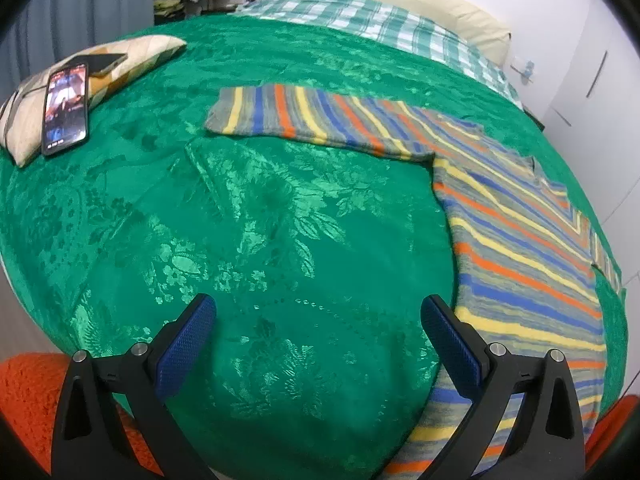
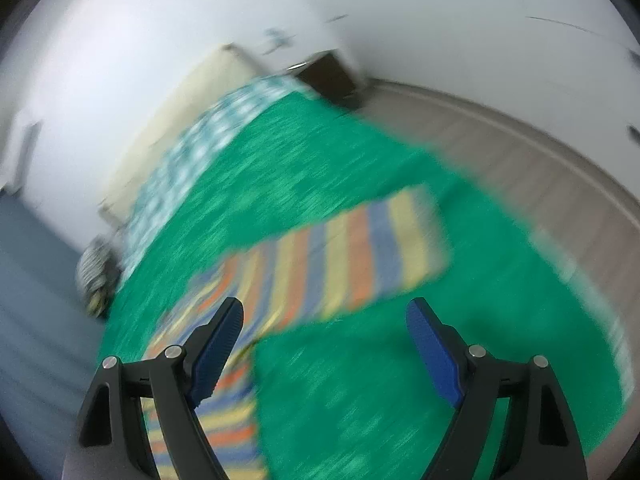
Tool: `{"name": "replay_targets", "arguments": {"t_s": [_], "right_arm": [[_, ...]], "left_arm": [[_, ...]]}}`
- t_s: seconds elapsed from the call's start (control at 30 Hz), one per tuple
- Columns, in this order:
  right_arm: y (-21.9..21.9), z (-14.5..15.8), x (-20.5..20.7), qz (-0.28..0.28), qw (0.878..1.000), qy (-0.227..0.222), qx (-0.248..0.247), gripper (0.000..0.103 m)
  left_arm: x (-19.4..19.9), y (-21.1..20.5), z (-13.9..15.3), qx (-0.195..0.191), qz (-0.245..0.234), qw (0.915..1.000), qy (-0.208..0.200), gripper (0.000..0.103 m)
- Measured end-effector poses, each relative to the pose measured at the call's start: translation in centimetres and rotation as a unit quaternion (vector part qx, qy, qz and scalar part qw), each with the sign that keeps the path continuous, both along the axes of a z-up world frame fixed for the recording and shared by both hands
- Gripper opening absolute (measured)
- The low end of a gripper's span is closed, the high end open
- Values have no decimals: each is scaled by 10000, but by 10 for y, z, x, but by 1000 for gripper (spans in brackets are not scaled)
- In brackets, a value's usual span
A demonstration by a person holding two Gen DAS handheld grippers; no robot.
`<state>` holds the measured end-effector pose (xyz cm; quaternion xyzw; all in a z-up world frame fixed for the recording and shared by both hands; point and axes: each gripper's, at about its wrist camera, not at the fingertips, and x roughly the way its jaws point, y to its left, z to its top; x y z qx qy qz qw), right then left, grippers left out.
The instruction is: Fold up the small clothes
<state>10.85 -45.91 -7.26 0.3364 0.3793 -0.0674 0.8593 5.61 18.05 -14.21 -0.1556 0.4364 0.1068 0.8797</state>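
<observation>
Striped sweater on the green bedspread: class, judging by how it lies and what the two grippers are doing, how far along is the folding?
Done: the striped sweater lies spread flat on the green bedspread, both sleeves out sideways. In hand: nothing; the left gripper and right gripper are open and empty above the cloth. Left: every fold, sleeves and body, since no part looks turned over yet.

One striped sweater (image 1: 516,240) lies on one green bedspread (image 1: 248,240), and that's the only garment spread out here. Two phones on the left: one lit (image 1: 66,110), one dark (image 1: 106,62), both sitting on one patterned cushion (image 1: 160,50). One checked blanket (image 1: 360,20) at the far end. Two grippers in play, the left gripper (image 1: 318,344) and the right gripper (image 2: 324,348), each with two blue pads.
</observation>
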Motion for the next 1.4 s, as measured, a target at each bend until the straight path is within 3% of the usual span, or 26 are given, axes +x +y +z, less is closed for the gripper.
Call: {"name": "replay_targets", "arguments": {"t_s": [0.13,0.5,0.53,0.63,0.7,0.8,0.9,1.03,1.13,1.2,1.23,1.3,1.4], "right_arm": [[-50,-37,40,73,9959,869,239,78],[-62,-80,88,105,9939,1071,255,50],[-59,-83,93,134,9934,1120,189,44],[-56,-91,101,178,9899,1404,-95,7],[-51,-78,102,189,9894,1373,-441,5],[-25,-36,107,480,9890,1030,-949,5],[37,28,116,1293,9832,376,-1231,5],[141,83,136,2449,9652,-273,-870,5],[216,93,156,2994,9520,-512,-372,8],[255,81,171,3232,9455,-388,36,39],[266,76,175,3299,9431,-370,170,67],[274,73,170,3351,9406,-491,246,69],[260,69,151,3213,9459,-442,-7,69]], "left_arm": [[2,-2,-5,94,-2,9999,94,102],[0,-5,-15,259,80,9990,361,102],[1,-5,-17,280,77,9988,398,102],[4,-9,-21,394,39,9979,508,102],[4,-10,-21,413,-3,9979,503,102],[5,-10,-19,366,-78,9983,441,102],[5,-9,-18,283,-99,9988,379,102],[5,-5,-16,194,-64,9992,340,102],[4,0,-15,116,13,9993,342,102],[2,4,-15,50,82,9993,352,102],[0,5,-15,4,107,9994,335,102],[-2,8,-13,-101,145,9994,284,102],[-1,12,-12,-217,180,9993,244,102]]}}
